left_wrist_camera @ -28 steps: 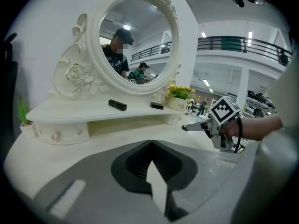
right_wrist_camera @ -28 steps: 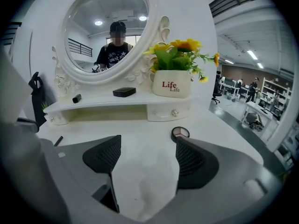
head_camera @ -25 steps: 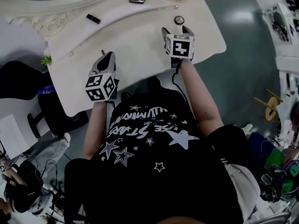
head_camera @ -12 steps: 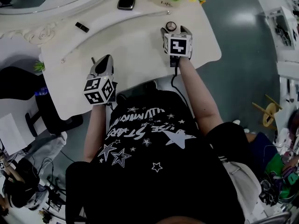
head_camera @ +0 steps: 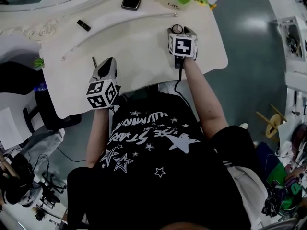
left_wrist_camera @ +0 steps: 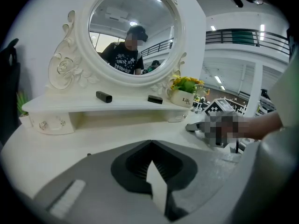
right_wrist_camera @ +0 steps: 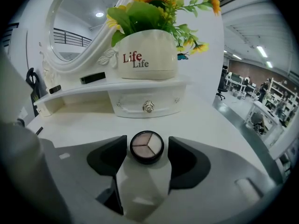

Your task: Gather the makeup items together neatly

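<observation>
On the vanity (head_camera: 139, 47), right hand-held gripper (right_wrist_camera: 147, 149) advanced astride compact (right_wrist_camera: 146, 144), jaws closing

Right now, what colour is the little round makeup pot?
Black compact, three pale shades inside; clearest in the right gripper view.

Eyeshadow pot (right_wrist_camera: 146, 147) on table (right_wrist_camera: 224, 125), before drawer (right_wrist_camera: 148, 106); flowerpot (right_wrist_camera: 145, 54) above — on shelf (right_wrist_camera: 79, 91).

Black tee (head_camera: 158, 152) w/ white stars, black cable (head_camera: 177, 80) off right hand-held gripper (head_camera: 182, 30)
</observation>
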